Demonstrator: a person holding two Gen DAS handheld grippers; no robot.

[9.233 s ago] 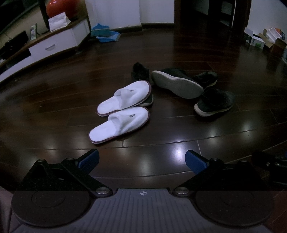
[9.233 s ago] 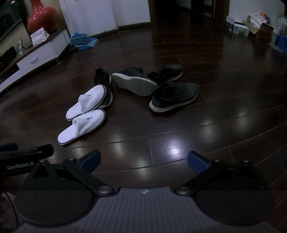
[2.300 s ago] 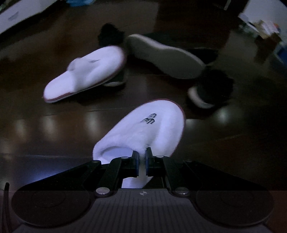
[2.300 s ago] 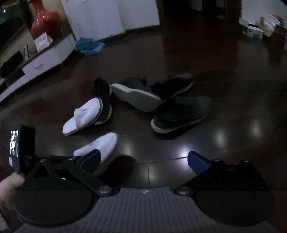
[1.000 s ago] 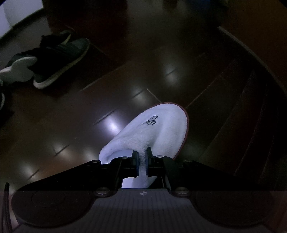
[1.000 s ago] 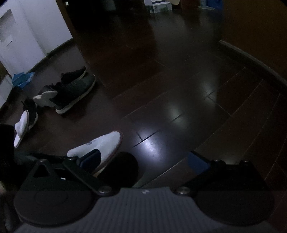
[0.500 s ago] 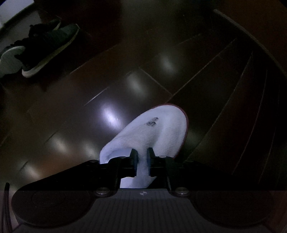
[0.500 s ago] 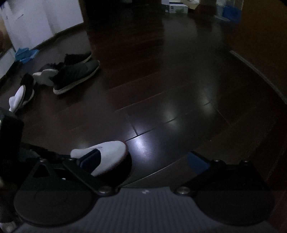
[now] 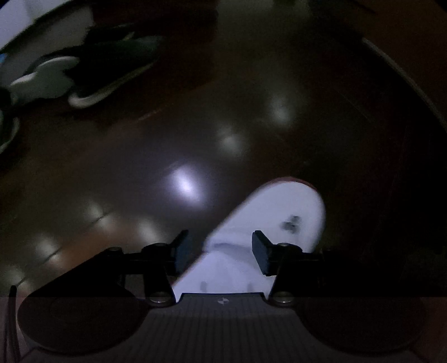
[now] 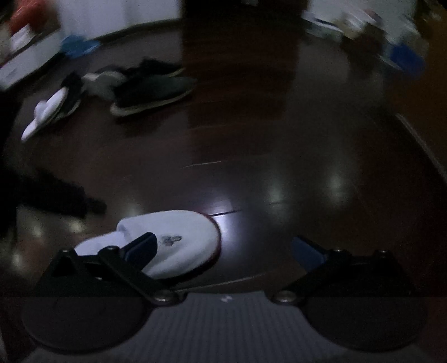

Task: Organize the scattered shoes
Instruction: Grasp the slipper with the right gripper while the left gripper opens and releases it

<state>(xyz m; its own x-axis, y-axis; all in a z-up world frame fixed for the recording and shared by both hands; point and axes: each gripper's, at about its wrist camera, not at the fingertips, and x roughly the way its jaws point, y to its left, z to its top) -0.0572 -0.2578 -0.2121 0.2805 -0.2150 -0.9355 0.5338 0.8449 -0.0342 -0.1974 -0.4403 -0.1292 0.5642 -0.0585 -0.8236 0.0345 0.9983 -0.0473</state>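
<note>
A white slipper (image 9: 268, 220) with a dark red edge lies on the dark wood floor, toe pointing away. My left gripper (image 9: 220, 251) stands open over its heel end, fingers apart on either side and not touching it. The same white slipper (image 10: 178, 243) shows low left in the right wrist view, partly behind the left finger (image 10: 139, 247) of my open, empty right gripper (image 10: 226, 250). Far off lie the second white slipper (image 10: 46, 113) and the dark sneakers (image 10: 152, 92), also seen as dark sneakers (image 9: 111, 67) at upper left.
A baseboard and wall (image 9: 413, 78) curve along the right. A white low cabinet (image 10: 25, 61) and blue cloth (image 10: 79, 46) sit at back left, boxes (image 10: 363, 19) at back right. A dark arm shape (image 10: 53, 195) crosses the left of the right wrist view.
My left gripper has opened and let go of the white slipper, which now rests on the floor. Both views have swung, and the slipper sits lower right of the left fingers.
</note>
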